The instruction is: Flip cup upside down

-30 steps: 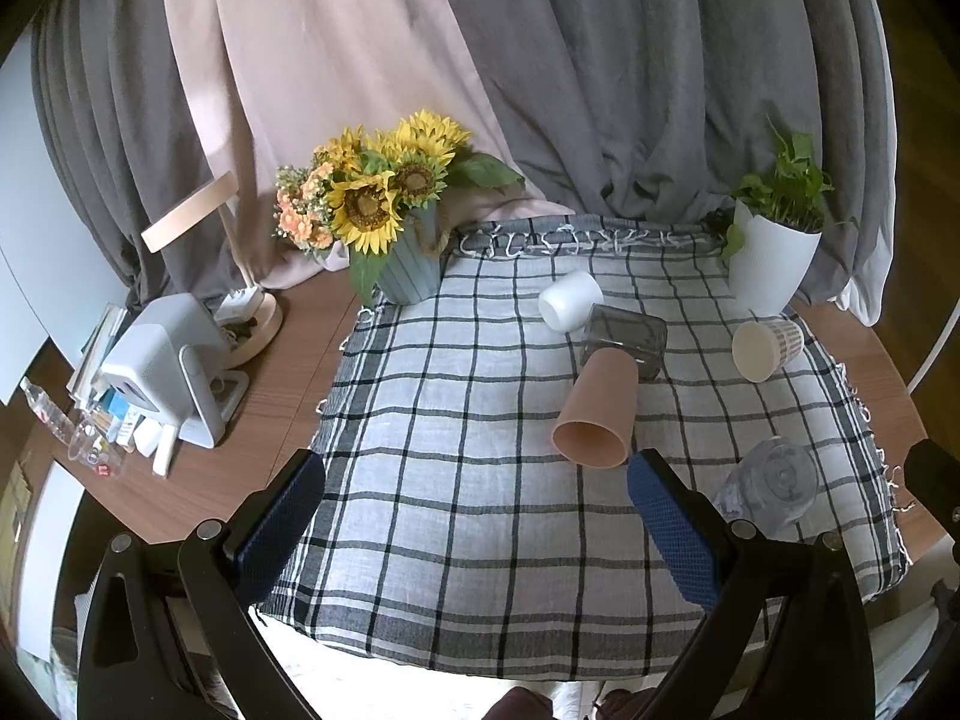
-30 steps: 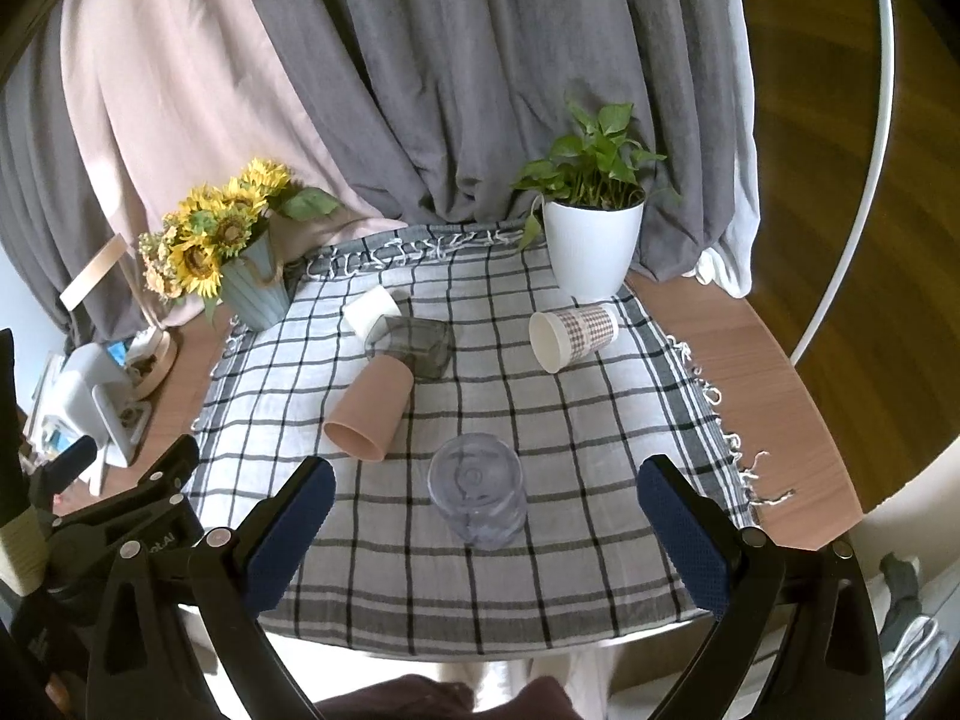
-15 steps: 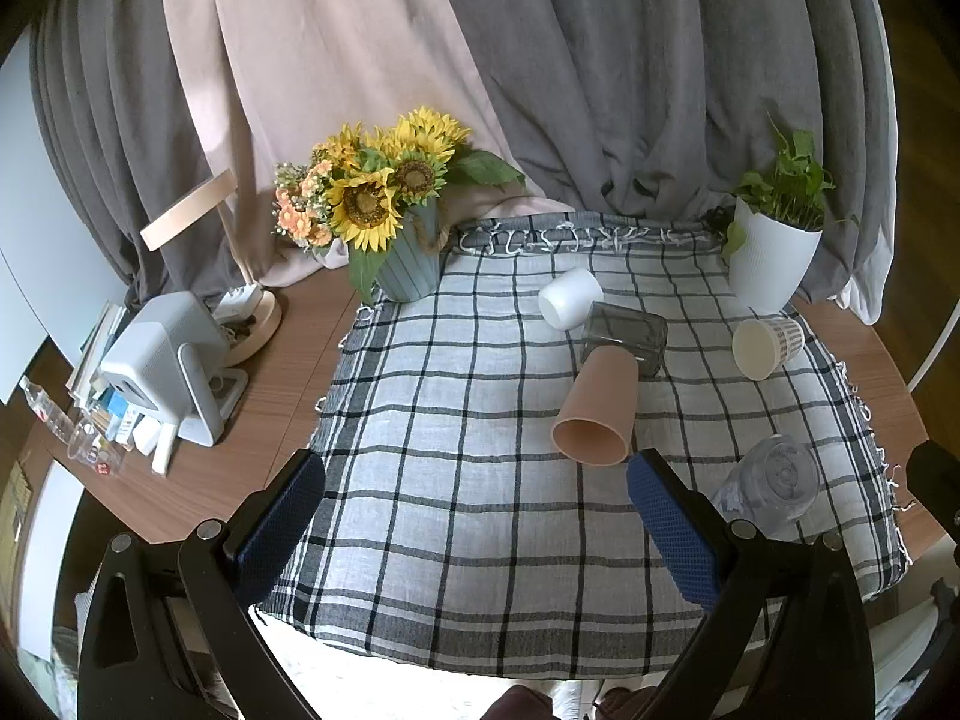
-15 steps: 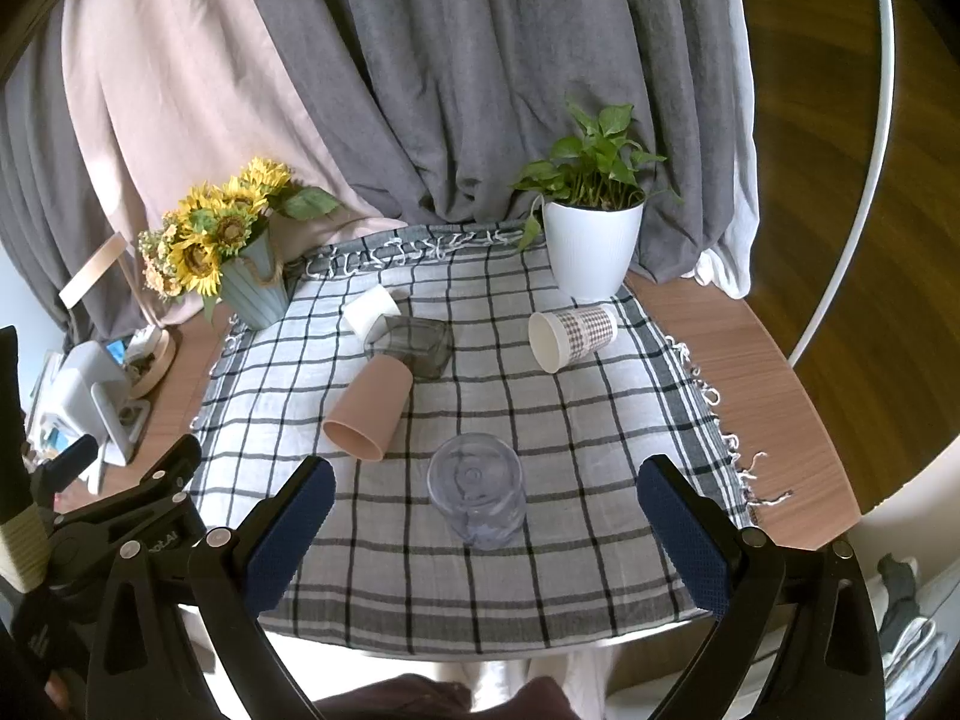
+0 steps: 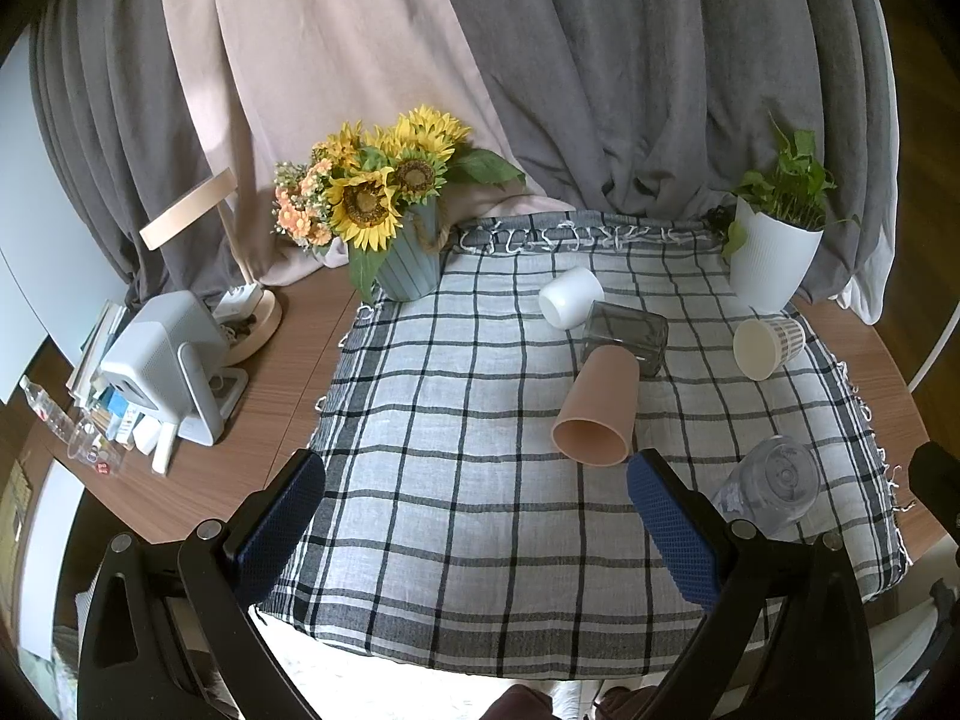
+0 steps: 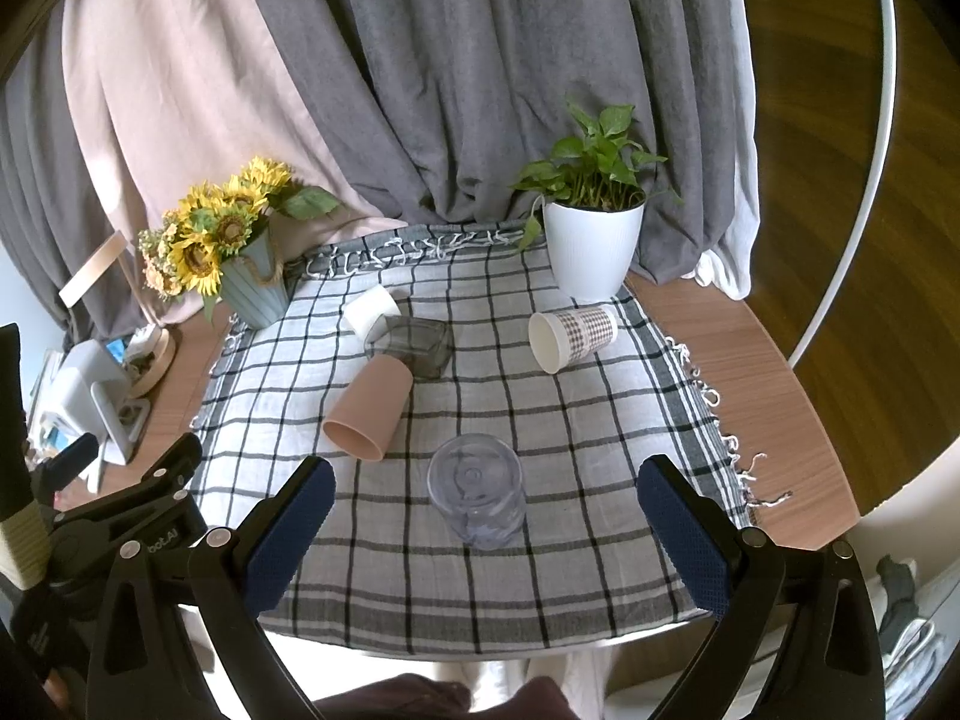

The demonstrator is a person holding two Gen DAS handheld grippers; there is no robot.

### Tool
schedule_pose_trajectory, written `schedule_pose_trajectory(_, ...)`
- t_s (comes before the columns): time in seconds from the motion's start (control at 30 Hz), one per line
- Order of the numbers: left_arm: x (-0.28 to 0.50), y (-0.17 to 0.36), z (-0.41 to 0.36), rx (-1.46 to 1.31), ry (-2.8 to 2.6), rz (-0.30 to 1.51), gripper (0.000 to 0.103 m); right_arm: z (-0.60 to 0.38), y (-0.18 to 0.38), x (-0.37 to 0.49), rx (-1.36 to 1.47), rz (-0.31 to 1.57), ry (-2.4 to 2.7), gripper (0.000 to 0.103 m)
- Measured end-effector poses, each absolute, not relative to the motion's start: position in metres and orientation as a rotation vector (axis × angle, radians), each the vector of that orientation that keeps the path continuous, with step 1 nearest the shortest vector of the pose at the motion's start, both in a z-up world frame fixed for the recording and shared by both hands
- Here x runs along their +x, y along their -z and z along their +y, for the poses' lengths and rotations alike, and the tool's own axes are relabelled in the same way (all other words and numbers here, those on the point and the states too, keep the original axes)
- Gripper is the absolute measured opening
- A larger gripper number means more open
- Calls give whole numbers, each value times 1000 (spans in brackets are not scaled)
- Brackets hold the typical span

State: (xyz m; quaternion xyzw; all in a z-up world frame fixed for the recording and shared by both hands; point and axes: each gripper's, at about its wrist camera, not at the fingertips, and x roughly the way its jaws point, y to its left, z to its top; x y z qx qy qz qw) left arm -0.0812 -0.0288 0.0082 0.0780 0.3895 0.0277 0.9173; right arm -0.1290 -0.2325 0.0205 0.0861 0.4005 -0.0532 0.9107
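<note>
A round wooden worktop (image 6: 720, 360) carries a checked cloth (image 5: 456, 420) before grey curtains (image 6: 480, 90). The clear cup (image 6: 477, 495) stands upside down at 6 o'clock on it. Left gripper (image 5: 477, 531) and right gripper (image 6: 480, 543) hover, jaws released.

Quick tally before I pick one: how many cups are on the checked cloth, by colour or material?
White cup, lying on its side: 1
Smoky grey glass cup, on its side: 1
Peach cup, on its side: 1
Checked paper cup, on its side: 1
Clear cup, base up: 1
Total: 5
</note>
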Motion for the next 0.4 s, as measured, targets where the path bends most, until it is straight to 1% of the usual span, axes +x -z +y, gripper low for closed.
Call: schedule_pose_trajectory(0.4,-82,-5,-29,160,-57,805,103,-232,-20,-129,177,826,109,101)
